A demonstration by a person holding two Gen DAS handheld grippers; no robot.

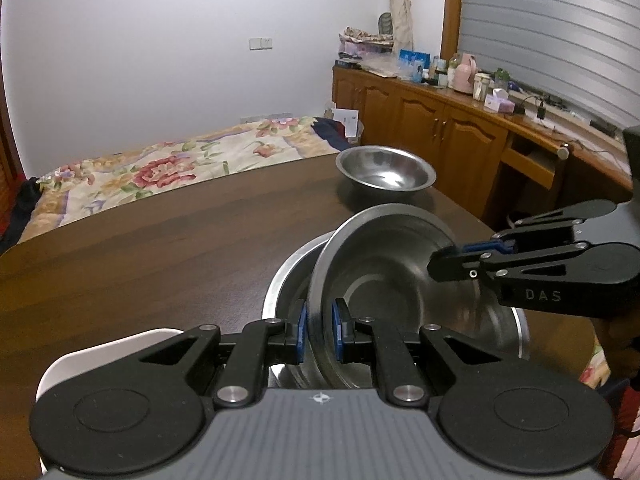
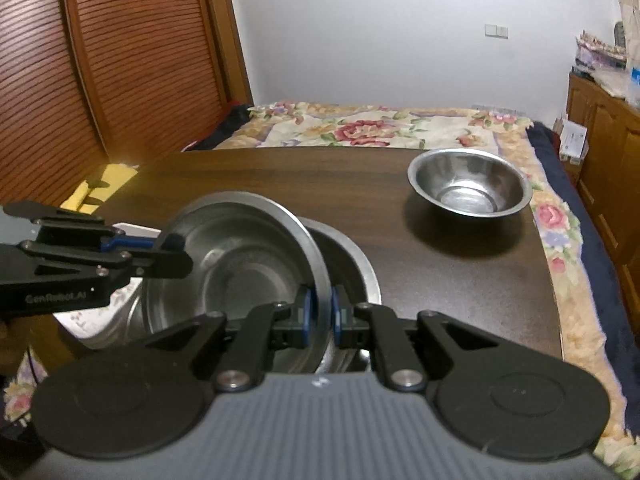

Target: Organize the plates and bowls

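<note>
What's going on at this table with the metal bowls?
A person is working with two handheld grippers, and both are clamped on the rim of the same tilted steel bowl. The left gripper holds one side of the rim and the right gripper the opposite side. The bowl is tipped over a larger steel bowl on the dark wooden table, apparently being nested into it. A third steel bowl sits alone near the far corner.

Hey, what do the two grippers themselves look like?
Both are matte black linkage frames with silver pivot pins, blue pads on the fingertips and a ribbed grey body. The left gripper has pale lettering on its side; the right gripper reads DAS. No cables or sleeves show.
</note>
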